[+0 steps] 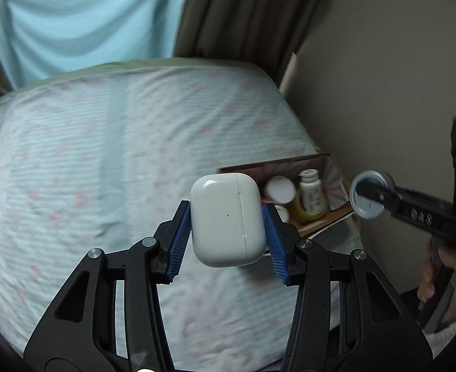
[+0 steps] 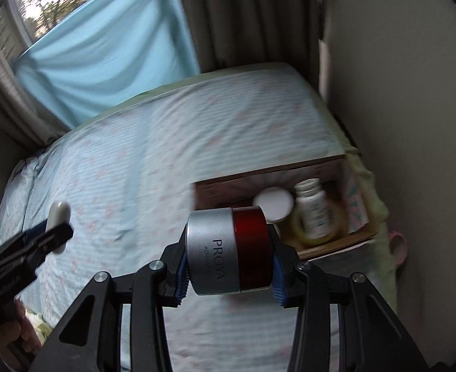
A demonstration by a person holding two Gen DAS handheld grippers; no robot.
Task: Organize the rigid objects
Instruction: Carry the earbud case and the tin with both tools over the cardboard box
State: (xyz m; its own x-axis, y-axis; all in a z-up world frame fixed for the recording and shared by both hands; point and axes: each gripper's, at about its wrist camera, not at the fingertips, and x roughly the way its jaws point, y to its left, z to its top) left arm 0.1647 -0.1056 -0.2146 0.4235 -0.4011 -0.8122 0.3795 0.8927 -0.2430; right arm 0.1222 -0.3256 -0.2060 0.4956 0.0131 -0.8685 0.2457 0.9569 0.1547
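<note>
2 tools clenched | left tool (image 1: 227, 220): earbud case (image 1: 228, 219) | right tool (image 2: 228, 249): cream jar (image 2: 228, 250) | cardboard box (image 2: 336, 249) near

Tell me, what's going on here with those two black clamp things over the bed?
A person is tidying small items into a cardboard box on the bed, holding a gripper in each hand. The left gripper grips a white earbud case between its blue-padded fingers. The right gripper grips a silver-and-red cream jar. Both are held in the air near the box, which already holds a white bottle and a white-lidded jar.
</note>
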